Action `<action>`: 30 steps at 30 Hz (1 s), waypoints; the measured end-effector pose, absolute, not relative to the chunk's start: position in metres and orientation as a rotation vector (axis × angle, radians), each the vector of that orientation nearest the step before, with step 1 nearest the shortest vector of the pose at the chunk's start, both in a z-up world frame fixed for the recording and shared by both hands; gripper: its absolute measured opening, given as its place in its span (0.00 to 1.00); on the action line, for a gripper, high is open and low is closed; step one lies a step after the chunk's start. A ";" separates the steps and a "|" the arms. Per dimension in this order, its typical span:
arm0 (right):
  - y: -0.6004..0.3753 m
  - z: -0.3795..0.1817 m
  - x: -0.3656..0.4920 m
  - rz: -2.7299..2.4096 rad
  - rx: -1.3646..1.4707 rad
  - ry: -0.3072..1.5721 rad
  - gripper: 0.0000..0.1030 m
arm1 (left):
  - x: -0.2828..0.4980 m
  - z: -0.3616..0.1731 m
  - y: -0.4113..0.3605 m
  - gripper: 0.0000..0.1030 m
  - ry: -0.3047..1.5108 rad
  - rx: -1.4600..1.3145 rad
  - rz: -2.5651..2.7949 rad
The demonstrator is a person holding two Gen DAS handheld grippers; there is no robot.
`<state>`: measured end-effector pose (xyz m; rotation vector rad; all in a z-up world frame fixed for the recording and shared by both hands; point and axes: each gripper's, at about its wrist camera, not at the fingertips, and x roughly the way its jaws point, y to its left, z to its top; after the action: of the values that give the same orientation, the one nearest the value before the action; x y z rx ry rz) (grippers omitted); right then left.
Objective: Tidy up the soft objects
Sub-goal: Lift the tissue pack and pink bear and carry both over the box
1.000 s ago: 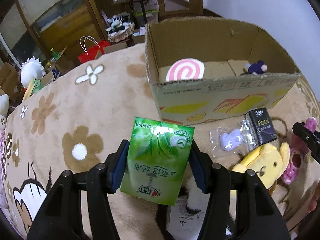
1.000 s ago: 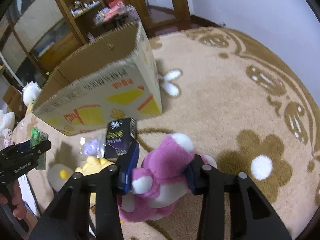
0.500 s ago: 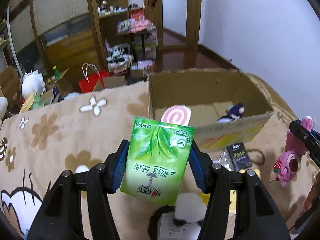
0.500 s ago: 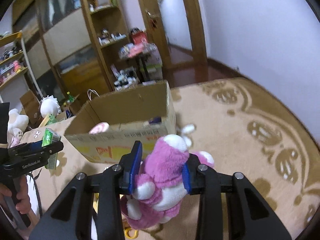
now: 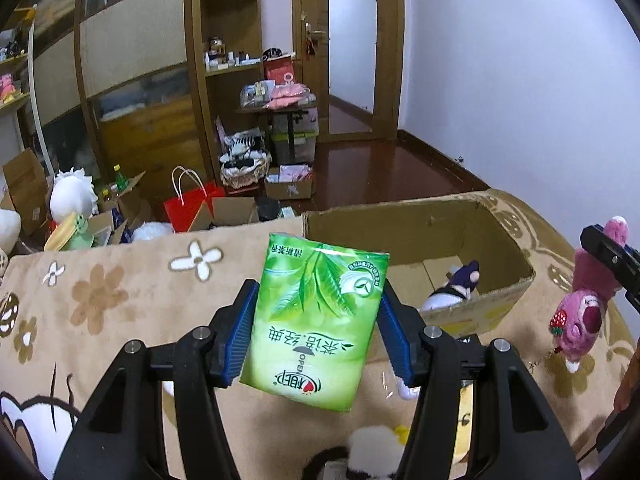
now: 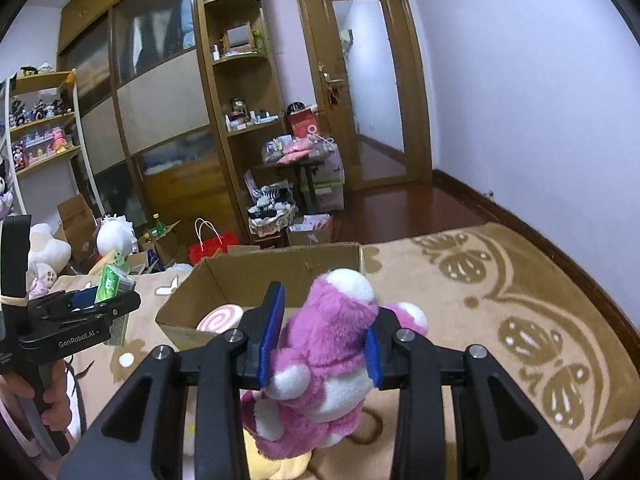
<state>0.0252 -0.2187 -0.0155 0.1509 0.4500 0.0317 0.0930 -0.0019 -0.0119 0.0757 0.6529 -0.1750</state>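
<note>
My left gripper [image 5: 316, 328] is shut on a green tissue pack [image 5: 316, 320] and holds it in the air in front of the open cardboard box [image 5: 420, 224]. My right gripper [image 6: 320, 344] is shut on a pink plush bear [image 6: 328, 360], lifted above the blanket near the box [image 6: 280, 268]. The bear also shows at the right of the left wrist view [image 5: 584, 304]. Inside the box lie a pink swirl cushion [image 6: 220, 316] and a dark purple plush [image 5: 460, 280]. The left gripper with the pack shows in the right wrist view [image 6: 108, 296].
A beige flower-patterned blanket [image 5: 120, 280] covers the surface. A yellow plush [image 5: 464, 412] and a white plush [image 5: 372, 440] lie below my left gripper. Beyond the blanket stand a red paper bag [image 5: 192, 204], cartons, shelves and a door.
Both grippers have risen well above the blanket with their loads; the box now sits lower and farther in both views. The bear has come up off the blanket.
</note>
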 end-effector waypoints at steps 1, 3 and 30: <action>-0.218 -0.013 0.028 0.035 0.145 0.442 0.36 | 0.095 -0.011 -0.004 0.55 0.644 0.083 -0.174; -0.217 -0.008 0.032 0.035 0.133 0.428 0.36 | 0.098 -0.009 -0.008 0.55 0.626 0.101 -0.168; -0.196 -0.008 0.125 0.069 0.083 0.387 0.38 | 0.156 -0.039 -0.039 0.55 0.657 0.146 -0.173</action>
<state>0.1248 -0.1958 -0.0079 0.0830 0.3867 0.0690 0.1562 -0.0385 -0.0388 0.1458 0.6573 -0.1731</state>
